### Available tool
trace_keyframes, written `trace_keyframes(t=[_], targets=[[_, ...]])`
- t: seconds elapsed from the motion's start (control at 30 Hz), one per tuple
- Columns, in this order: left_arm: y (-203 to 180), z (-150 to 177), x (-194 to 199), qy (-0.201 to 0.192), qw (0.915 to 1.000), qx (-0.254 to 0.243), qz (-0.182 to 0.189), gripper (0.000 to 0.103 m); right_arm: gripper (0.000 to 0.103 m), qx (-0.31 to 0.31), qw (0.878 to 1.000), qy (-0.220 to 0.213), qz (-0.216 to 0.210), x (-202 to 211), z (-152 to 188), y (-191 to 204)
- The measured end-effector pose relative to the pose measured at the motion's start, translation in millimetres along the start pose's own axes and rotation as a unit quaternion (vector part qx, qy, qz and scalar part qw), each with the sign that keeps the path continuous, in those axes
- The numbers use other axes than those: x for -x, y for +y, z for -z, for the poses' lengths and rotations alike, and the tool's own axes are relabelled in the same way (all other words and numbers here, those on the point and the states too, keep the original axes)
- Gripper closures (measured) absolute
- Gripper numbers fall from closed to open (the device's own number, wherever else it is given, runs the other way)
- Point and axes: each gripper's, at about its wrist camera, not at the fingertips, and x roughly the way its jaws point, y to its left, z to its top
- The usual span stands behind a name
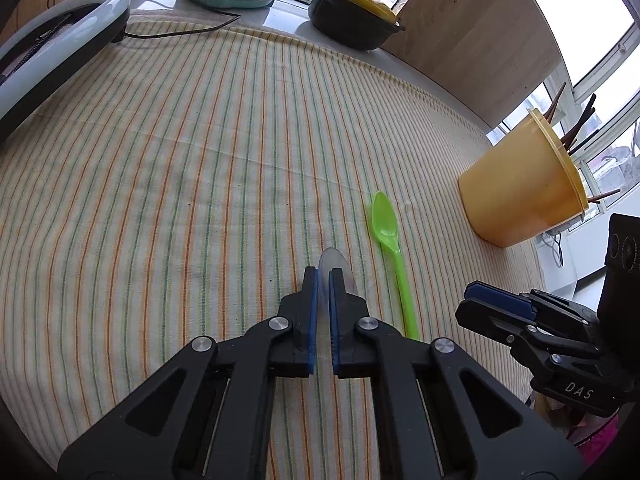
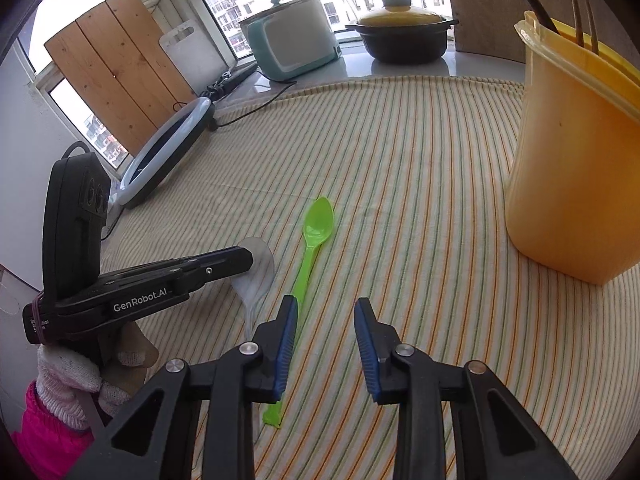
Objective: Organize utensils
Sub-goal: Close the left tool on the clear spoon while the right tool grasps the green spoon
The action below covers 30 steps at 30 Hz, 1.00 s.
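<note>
A green plastic spoon (image 1: 390,246) (image 2: 312,248) lies on the striped cloth, bowl pointing away. A clear plastic spoon (image 1: 338,266) (image 2: 256,276) lies just left of it. My left gripper (image 1: 324,276) (image 2: 246,258) is shut on the clear spoon's bowl, low at the cloth. My right gripper (image 2: 326,312) (image 1: 480,292) is open and empty, with the green spoon's handle beside its left finger. A yellow utensil cup (image 1: 520,188) (image 2: 576,168) with several dark chopsticks stands to the right.
A striped cloth (image 1: 180,160) covers the counter. At the back stand a black pot with yellow lid (image 1: 354,12) (image 2: 404,34), a teal appliance (image 2: 292,40), a ring light (image 2: 168,148) with its cable, and wooden boards (image 2: 116,68).
</note>
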Motion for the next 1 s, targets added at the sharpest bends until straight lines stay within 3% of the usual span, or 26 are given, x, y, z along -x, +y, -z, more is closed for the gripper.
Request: trace_keyframes(t=[0.57, 1.0], targets=[[30, 5, 19, -0.006, 0.9998, 0.020, -0.004, 0.101, 0.084, 0.020, 0.997, 0.065, 0.019, -50, -31, 11], [33, 4, 26, -0.013, 0.9995, 0.030, -0.004, 0.101, 0.099, 0.053, 0.995, 0.066, 0.045, -53, -35, 21]])
